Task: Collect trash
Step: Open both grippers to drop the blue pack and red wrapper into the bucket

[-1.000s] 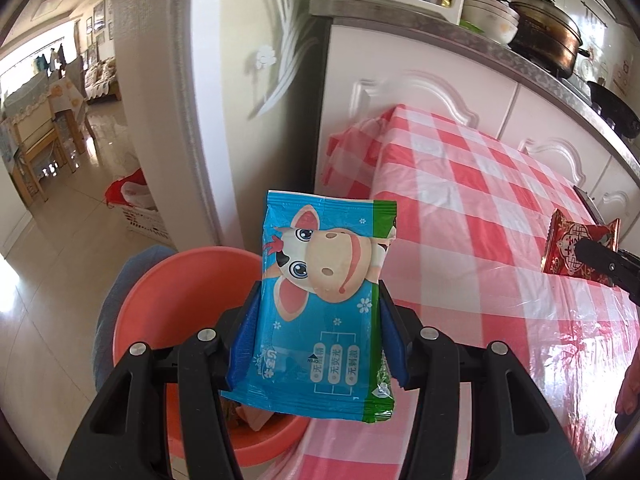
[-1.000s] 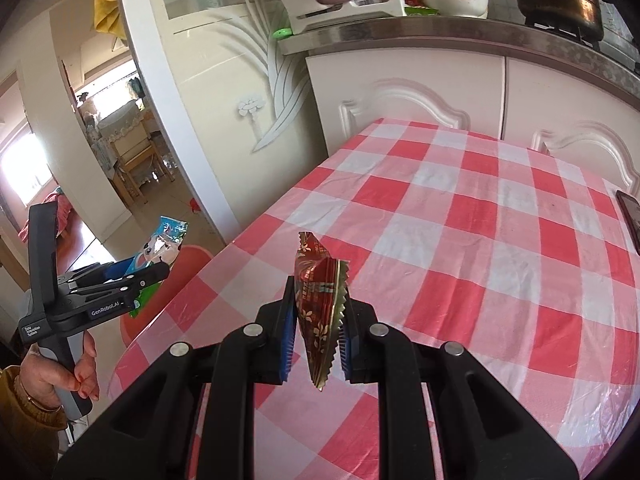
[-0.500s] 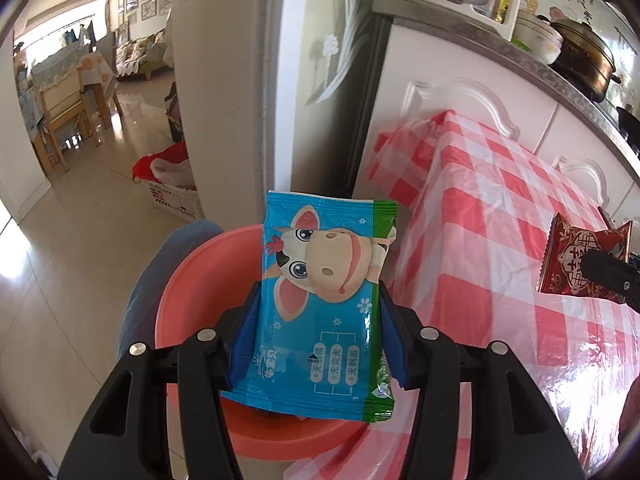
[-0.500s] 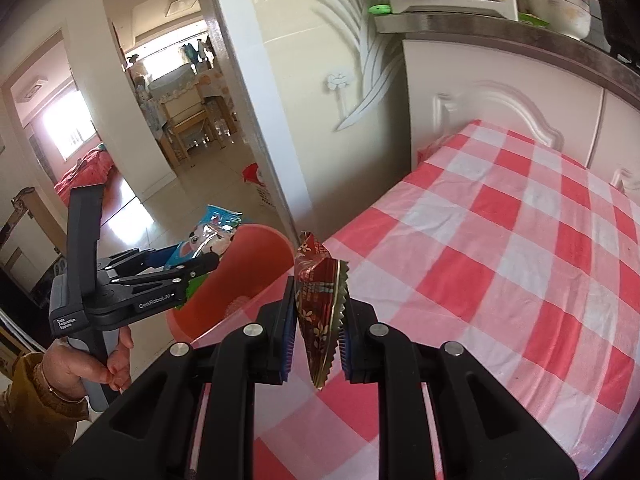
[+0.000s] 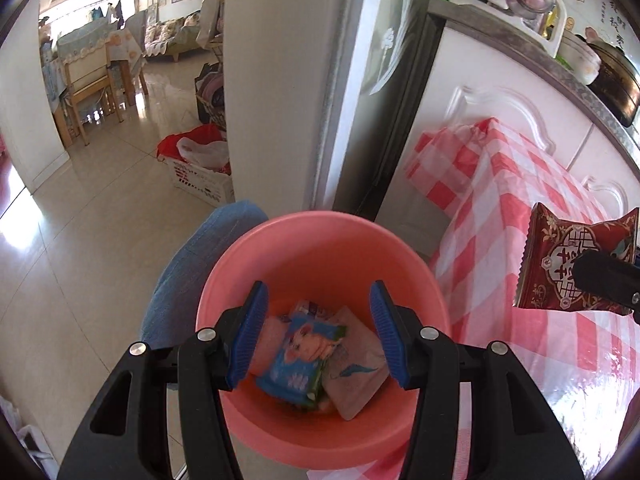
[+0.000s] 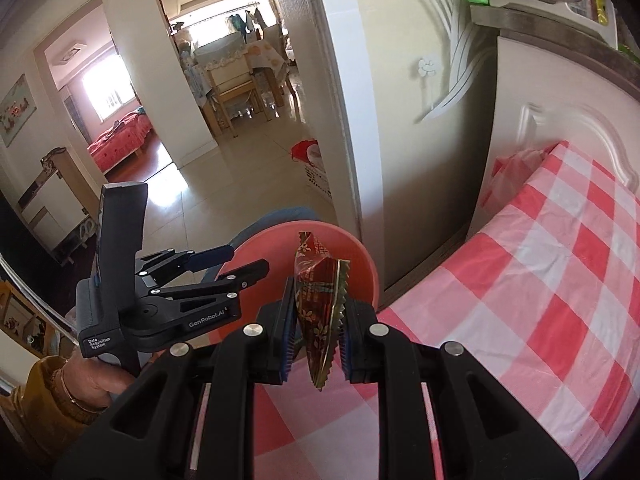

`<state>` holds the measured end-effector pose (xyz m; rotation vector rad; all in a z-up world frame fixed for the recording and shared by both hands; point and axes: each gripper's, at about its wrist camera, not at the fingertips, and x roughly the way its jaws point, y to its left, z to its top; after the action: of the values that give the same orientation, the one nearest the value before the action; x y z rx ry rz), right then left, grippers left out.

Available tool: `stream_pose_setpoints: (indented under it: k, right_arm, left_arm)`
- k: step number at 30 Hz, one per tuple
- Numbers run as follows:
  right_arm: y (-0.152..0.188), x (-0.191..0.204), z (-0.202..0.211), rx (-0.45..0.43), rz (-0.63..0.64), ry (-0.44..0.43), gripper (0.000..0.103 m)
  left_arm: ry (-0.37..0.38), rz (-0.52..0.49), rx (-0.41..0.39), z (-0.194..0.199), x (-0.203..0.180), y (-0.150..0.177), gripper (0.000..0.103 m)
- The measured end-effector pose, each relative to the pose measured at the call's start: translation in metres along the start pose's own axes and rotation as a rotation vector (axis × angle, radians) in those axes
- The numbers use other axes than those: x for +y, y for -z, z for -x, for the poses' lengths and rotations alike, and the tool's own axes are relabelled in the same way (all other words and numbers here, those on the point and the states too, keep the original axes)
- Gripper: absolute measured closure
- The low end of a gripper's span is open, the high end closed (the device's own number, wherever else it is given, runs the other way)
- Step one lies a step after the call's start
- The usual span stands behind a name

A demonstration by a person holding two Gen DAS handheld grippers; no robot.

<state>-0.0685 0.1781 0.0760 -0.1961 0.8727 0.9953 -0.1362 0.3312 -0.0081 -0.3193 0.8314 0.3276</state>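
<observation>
The left wrist camera looks steeply down along its own fingers (image 5: 256, 336) into the pink bin (image 5: 320, 236), close above its rim, with tiled floor to the left and the checked desk (image 5: 532, 184) to the right. The right wrist camera sits over the desk edge (image 6: 560, 280), facing the doorway and the same bin (image 6: 360, 256), from slightly farther off. Both views share the bin, the desk corner, the white cabinet (image 5: 480, 120) and the dining room beyond; each also catches the other gripper.

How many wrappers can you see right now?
3. The blue wrapper and a pinkish wrapper lie in the pink bin; the red wrapper is in the right gripper. More may be hidden underneath.
</observation>
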Motion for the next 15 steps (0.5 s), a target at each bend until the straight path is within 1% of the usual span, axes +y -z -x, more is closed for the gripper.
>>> stream_pose_setpoints:
  k: [5,10,11,12,13,14,15]
  right_arm:
    - [-0.005,0.009,-0.021,0.039,0.02,-0.023,0.083]
    - [-0.012,0.018,-0.041,0.075,0.042,-0.036,0.083]
    - [-0.014,0.019,-0.044,0.079,0.043,-0.039,0.078]
    - [-0.015,0.02,-0.048,0.084,0.04,-0.04,0.062]
    - [-0.015,0.021,-0.05,0.086,0.04,-0.041,0.053]
    - [-0.015,0.021,-0.05,0.078,0.042,-0.026,0.041]
    - [-0.013,0.02,-0.049,0.071,0.042,-0.016,0.039]
  left_arm:
    - [-0.003,0.021,0.015,-0.007,0.009,0.002,0.049]
    - [-0.006,0.041,0.013,-0.008,0.017,0.001,0.049]
    - [-0.009,0.045,0.012,-0.008,0.018,0.001,0.049]
    - [-0.009,0.048,0.012,-0.008,0.019,0.001,0.049]
    - [-0.008,0.053,0.013,-0.009,0.02,0.001,0.049]
    - [-0.009,0.058,0.013,-0.009,0.021,0.001,0.049]
    - [-0.01,0.062,0.013,-0.009,0.021,0.001,0.049]
